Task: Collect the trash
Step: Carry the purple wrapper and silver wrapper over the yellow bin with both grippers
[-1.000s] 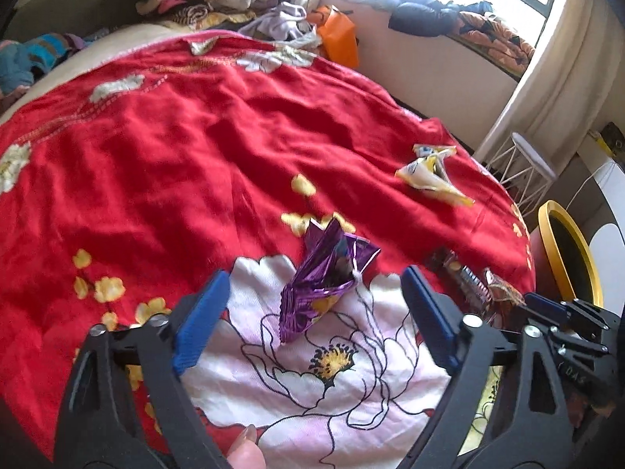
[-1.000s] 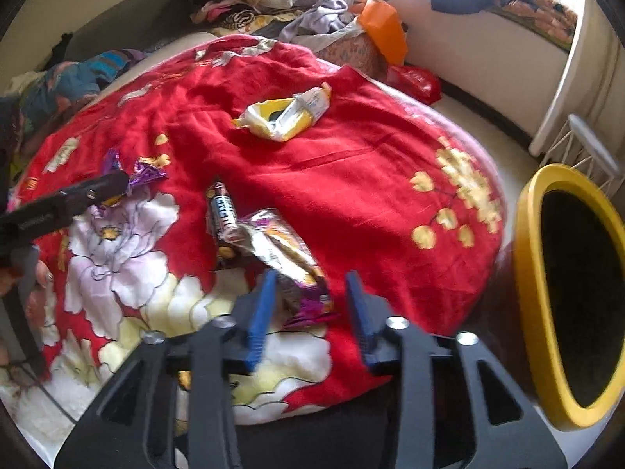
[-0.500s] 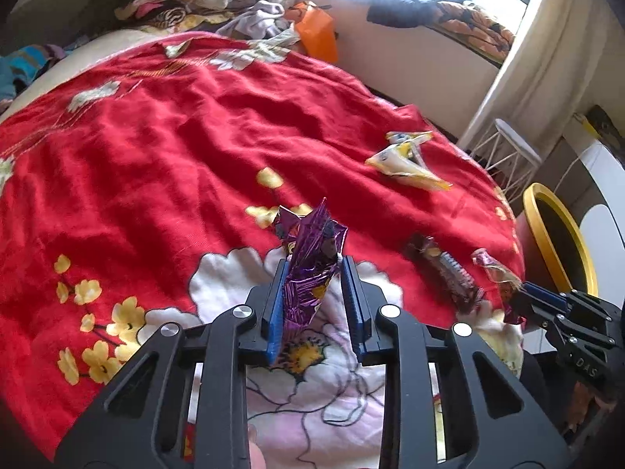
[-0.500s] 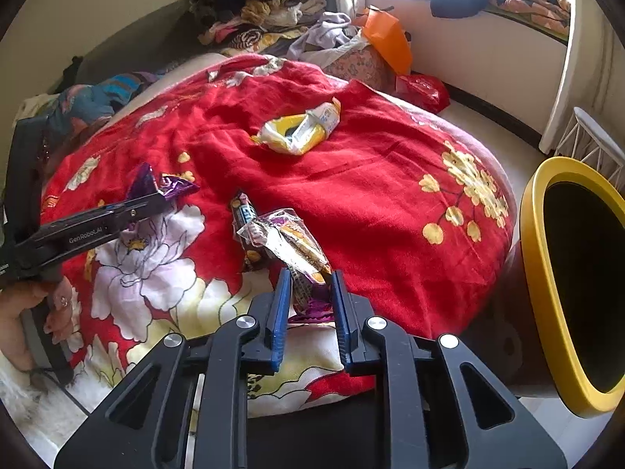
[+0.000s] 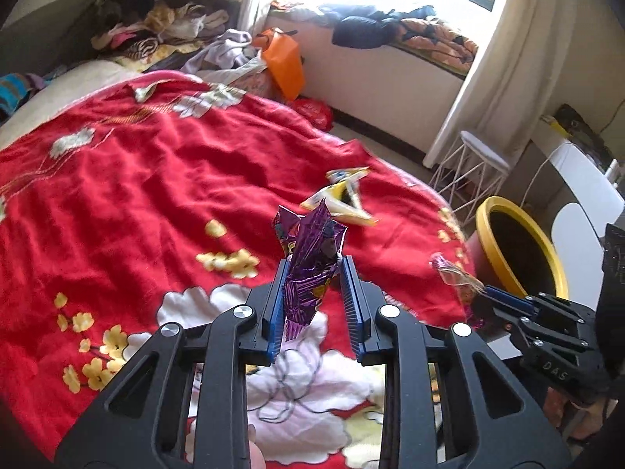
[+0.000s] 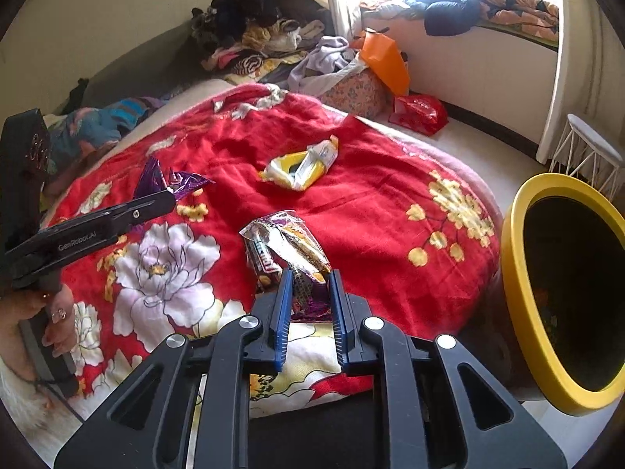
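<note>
My left gripper (image 5: 312, 269) is shut on a crumpled purple foil wrapper (image 5: 310, 258) and holds it up above the red blanket (image 5: 136, 195); it also shows in the right wrist view (image 6: 168, 195) with the purple wrapper (image 6: 172, 181). My right gripper (image 6: 308, 281) is shut on a clear and brown snack wrapper (image 6: 289, 246), lifted off the blanket (image 6: 371, 215); it also shows at the right of the left wrist view (image 5: 478, 291), wrapper (image 5: 453, 273) in it. A yellow and white wrapper (image 6: 300, 164) lies on the blanket farther back (image 5: 343, 199). A yellow-rimmed bin (image 6: 523, 293) stands at the bed's right (image 5: 488, 234).
Piles of clothes (image 6: 265, 39) lie behind the bed. An orange bag (image 6: 383, 58) and a red bag (image 6: 420, 113) sit on the floor by the window ledge. A white wire stool (image 5: 476, 164) stands beside the bin.
Both grippers closed on their wrappers and lifted them off the blanket. The left was wide open around the purple wrapper a second ago; the right narrowed onto the snack wrapper.
</note>
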Demonstrator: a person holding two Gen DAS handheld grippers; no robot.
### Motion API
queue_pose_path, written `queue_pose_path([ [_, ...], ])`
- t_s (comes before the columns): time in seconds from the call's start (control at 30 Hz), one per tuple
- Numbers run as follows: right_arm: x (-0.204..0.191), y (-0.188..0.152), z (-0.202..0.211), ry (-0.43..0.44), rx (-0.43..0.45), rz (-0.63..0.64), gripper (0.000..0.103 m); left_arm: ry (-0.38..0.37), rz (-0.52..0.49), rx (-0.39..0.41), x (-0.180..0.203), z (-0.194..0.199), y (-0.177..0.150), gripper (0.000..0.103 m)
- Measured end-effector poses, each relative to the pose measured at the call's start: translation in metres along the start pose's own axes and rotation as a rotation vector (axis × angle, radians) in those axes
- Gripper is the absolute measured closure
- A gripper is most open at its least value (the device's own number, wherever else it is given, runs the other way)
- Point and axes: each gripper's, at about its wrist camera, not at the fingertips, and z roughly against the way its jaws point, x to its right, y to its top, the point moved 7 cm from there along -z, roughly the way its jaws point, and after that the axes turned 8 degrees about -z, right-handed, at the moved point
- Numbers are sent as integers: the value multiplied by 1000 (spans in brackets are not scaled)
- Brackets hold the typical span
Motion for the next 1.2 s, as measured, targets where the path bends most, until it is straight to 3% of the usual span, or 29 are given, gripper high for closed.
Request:
queue_pose_path([
  [0.57, 25, 22, 33, -4, 99, -78, 85, -63, -70, 82, 43, 27, 25, 83],
  [1.2, 71, 36, 67, -56, 196, -190, 85, -131, -147, 102, 93, 29, 35, 83],
])
